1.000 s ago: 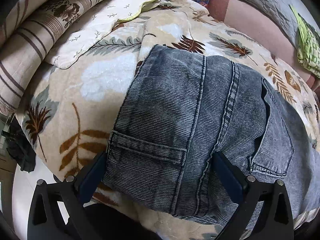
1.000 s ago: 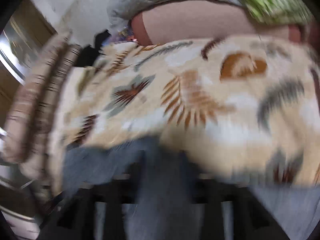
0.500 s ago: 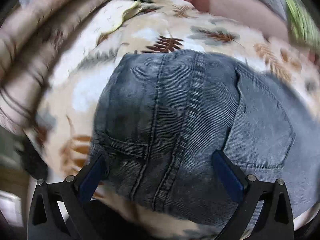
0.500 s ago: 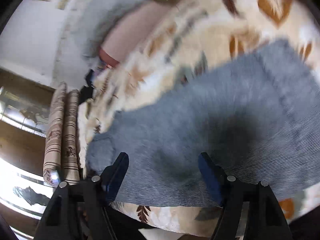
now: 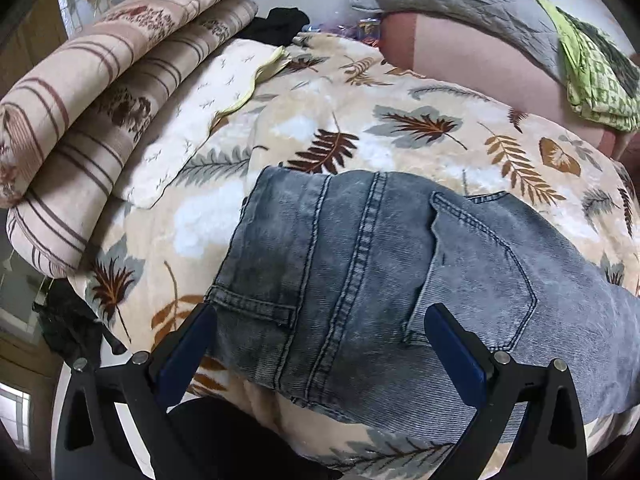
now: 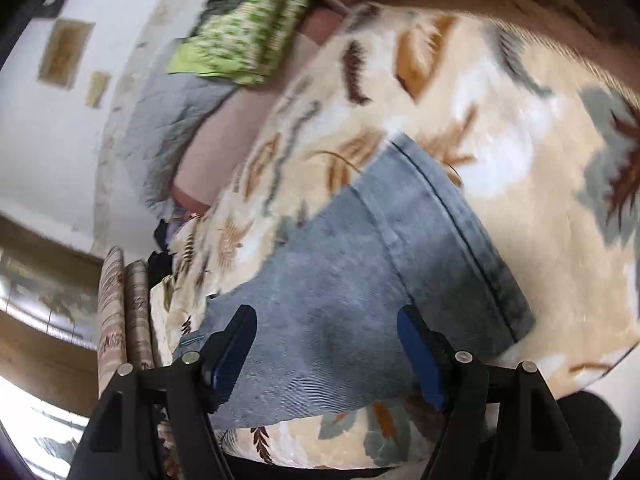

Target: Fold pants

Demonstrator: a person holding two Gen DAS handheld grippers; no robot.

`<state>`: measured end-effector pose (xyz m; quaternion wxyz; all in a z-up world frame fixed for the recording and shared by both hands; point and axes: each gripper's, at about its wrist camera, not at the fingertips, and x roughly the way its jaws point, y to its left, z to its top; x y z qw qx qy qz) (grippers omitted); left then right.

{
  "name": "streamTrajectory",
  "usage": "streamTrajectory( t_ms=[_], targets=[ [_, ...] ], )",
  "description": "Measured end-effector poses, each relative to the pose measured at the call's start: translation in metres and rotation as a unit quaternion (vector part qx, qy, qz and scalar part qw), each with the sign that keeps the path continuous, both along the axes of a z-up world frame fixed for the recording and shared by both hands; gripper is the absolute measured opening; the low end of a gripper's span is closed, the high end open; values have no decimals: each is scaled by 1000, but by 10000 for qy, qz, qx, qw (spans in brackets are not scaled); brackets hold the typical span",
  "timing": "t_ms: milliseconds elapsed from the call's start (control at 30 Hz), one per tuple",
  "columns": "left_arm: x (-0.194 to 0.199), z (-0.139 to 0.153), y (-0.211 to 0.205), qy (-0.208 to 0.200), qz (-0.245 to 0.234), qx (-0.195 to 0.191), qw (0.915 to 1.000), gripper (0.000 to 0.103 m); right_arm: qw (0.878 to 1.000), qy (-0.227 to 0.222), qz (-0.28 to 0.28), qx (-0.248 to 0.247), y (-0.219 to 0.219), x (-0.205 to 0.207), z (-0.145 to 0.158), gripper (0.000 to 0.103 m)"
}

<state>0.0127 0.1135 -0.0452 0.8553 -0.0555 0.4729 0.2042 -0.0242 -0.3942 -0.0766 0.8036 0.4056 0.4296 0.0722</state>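
I see the grey-blue pants (image 5: pixel 360 280) lying flat on the leaf-print blanket (image 5: pixel 400 128) that covers the bed, waist and back pockets toward my left hand-held gripper (image 5: pixel 320 344). Its jaws stand wide over the seat, pinching nothing. My right hand-held gripper (image 6: pixel 326 354) hangs over the leg end, jaws opening, with denim below them but ungripped.

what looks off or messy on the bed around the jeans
Nothing damaged or spilled. The jeans lie flat on the leaf-print blanket. Only clutter: a green patterned cloth bunched on the pink cushion.
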Motion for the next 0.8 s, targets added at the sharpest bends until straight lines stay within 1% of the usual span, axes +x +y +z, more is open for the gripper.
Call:
streamTrajectory(
  t_ms=[33, 100, 133, 167, 233, 367, 467, 600, 700, 800],
  targets=[
    [0, 1, 0, 6, -16, -3, 10000, 103, 9999, 75, -32, -78, -2, 0, -4, 82],
    [2, -3, -2, 69, -56, -19, 10000, 103, 9977, 537, -218, -341, -11, 1, -18, 82],
    [3, -6, -4, 125, -76, -15, 9999, 103, 9979, 565, -254, -170, -15, 1, -28, 82],
    [3, -6, -4, 126, -94, 1, 9999, 103, 9981, 496, -355, -119, -16, -2, -24, 82],
    [2, -5, -3, 78, -87, 34, 9999, 103, 9978, 556, -277, -237, -12, -1, -11, 82],
    [3, -7, -4, 107, -85, -4, 9999, 103, 9991, 156, 21, -391, 9, 5, 20, 82],
    [4, -8, -7, 117, -129, -9, 9998, 103, 9990, -34, 200, -401, 16, 10, 32, 82],
    [4, -8, -10, 116, -188, 8, 9998, 103, 9986, -34, 391, -354, 36, 28, 35, 82],
    [3, -8, -11, 101, -223, -1, 9997, 103, 9976, -119, 559, -379, 54, 51, 35, 82],
    [4, -11, -13, 128, -285, -35, 9995, 103, 9979, -86, 618, -175, 60, 71, 26, 82]
  ],
)
